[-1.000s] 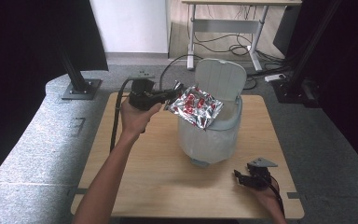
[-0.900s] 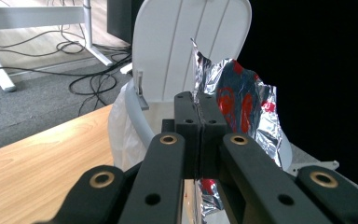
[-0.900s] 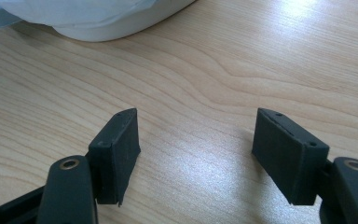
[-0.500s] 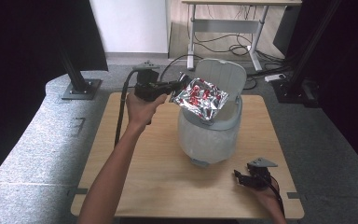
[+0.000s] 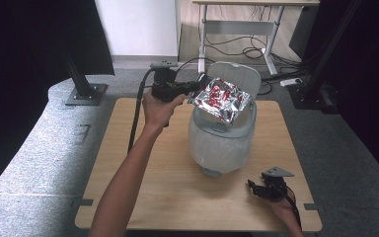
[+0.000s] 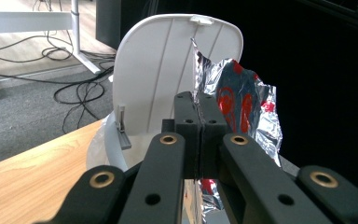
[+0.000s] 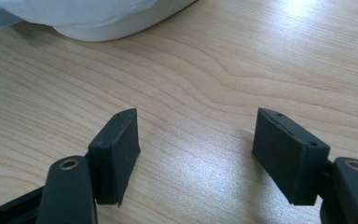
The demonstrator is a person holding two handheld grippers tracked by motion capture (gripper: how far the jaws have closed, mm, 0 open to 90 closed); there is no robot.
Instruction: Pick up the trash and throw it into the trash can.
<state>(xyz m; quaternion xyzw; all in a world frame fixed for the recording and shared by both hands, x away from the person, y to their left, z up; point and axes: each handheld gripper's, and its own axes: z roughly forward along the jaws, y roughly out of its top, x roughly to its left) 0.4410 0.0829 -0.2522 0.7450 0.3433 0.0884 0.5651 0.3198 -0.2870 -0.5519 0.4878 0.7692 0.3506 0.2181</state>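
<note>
Two grippers show in the high view: the left gripper point(image 5: 193, 89) has carried a crumpled foil wrapper point(image 5: 220, 98) from beside the white pedal bin point(image 5: 220, 143) to over its open mouth, under the raised lid point(image 5: 239, 74), so a drop looks close; the right gripper point(image 5: 266, 188) rests idle near the table's point(image 5: 143, 187) front corner. In the left gripper view the jaws are pinched tight on the foil's edge; in the right gripper view the jaws stand wide apart over bare wood, holding nothing.
</note>
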